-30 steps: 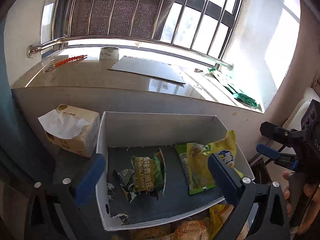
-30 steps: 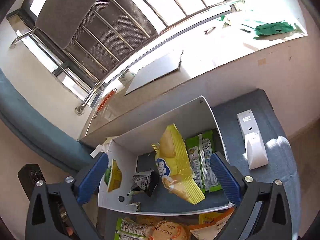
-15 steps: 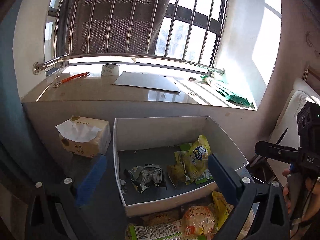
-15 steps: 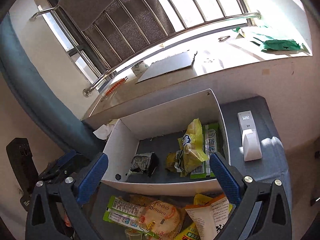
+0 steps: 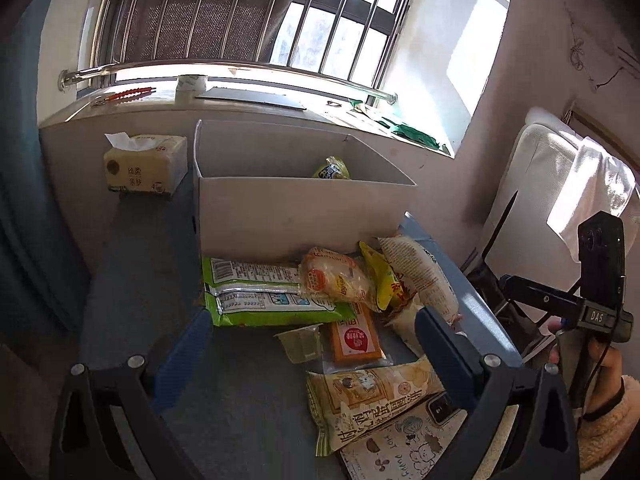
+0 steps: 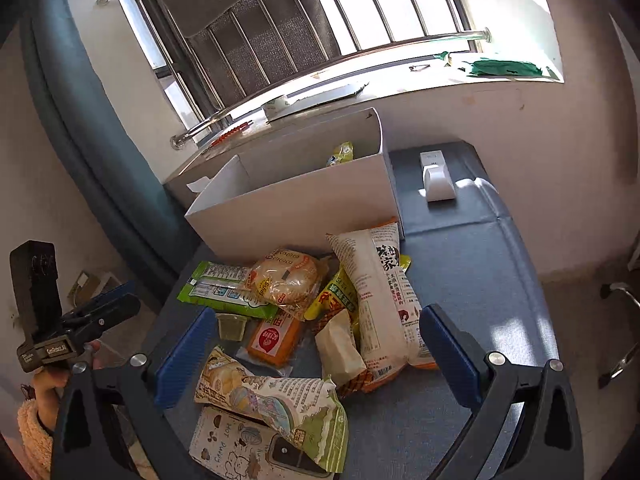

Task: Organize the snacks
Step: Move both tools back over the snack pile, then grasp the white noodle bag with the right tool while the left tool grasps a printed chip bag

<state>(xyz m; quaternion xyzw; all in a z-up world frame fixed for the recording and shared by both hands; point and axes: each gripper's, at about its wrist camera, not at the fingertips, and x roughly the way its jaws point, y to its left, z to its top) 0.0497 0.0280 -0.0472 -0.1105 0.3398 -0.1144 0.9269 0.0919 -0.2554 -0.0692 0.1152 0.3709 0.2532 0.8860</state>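
A white cardboard box stands on the blue-grey table, with a yellow snack bag showing over its rim. In front of it lies a pile of snacks: a green pack, a round cracker bag, an orange pack, a tall white bag, and a chip bag. My left gripper and right gripper are both open and empty, above the pile.
A tissue box sits left of the white box. A white device lies on the table to its right. A phone on a printed booklet lies nearest me. A windowsill runs behind; a white chair stands right.
Both grippers have pulled back and down from over the box to above the snack pile. The yellow bag released by the right gripper now rests inside the box.
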